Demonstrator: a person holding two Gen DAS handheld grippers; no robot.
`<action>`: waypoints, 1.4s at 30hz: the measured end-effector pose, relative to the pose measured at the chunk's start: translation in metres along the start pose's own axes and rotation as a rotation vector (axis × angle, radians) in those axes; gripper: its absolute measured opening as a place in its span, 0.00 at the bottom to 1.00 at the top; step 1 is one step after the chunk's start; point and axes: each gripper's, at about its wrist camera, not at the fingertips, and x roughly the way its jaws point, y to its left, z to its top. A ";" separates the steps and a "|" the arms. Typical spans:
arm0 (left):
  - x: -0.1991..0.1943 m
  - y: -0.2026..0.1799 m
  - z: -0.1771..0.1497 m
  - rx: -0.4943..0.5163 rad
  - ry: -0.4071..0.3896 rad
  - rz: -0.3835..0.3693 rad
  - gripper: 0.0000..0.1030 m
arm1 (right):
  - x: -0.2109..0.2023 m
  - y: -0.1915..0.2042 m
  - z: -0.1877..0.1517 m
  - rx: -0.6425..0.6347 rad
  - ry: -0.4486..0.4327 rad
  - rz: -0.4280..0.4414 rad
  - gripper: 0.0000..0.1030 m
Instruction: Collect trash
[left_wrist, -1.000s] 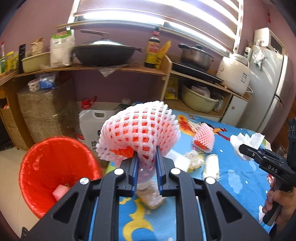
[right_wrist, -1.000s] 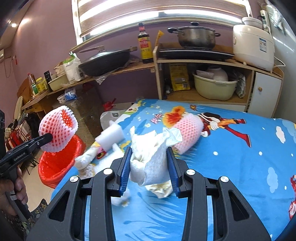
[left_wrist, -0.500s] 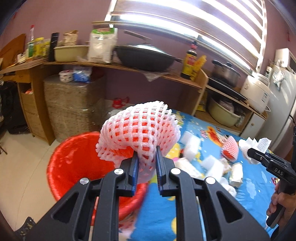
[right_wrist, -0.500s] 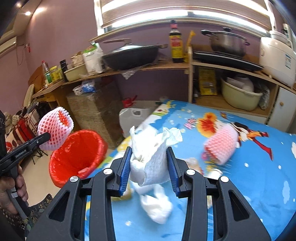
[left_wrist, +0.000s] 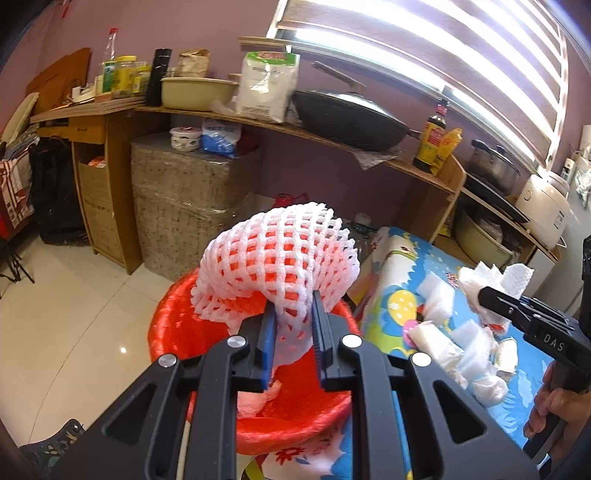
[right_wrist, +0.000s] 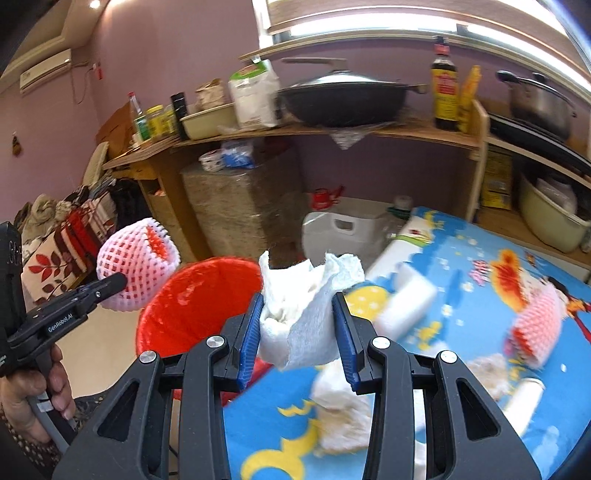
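Foam blocks (left_wrist: 437, 295) and wrappers litter the blue cartoon tablecloth (right_wrist: 461, 258) beside the red bin (left_wrist: 177, 332). The left gripper (left_wrist: 293, 314) pinches a pink foam fruit net (left_wrist: 277, 258) above the bin, its open end facing sideways. The right gripper (right_wrist: 297, 314) clamps an upright crumpled paper towel (right_wrist: 306, 306) at the table edge.

Foam net (left_wrist: 277, 266) seemingly above bin (left_wrist: 177, 332)

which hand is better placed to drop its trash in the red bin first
Left, probably. The left gripper holds its foam net right over the red bin, while the right gripper with its paper towel is above the table edge, beside the bin.
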 end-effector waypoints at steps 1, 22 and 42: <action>0.001 0.003 0.000 -0.003 0.002 0.004 0.17 | 0.004 0.006 0.001 -0.008 0.003 0.011 0.36; 0.004 0.037 -0.004 -0.062 0.012 0.045 0.26 | 0.069 0.087 0.015 -0.138 0.067 0.153 0.40; -0.004 0.027 -0.008 -0.061 0.007 0.020 0.60 | 0.043 0.072 0.009 -0.131 0.026 0.102 0.69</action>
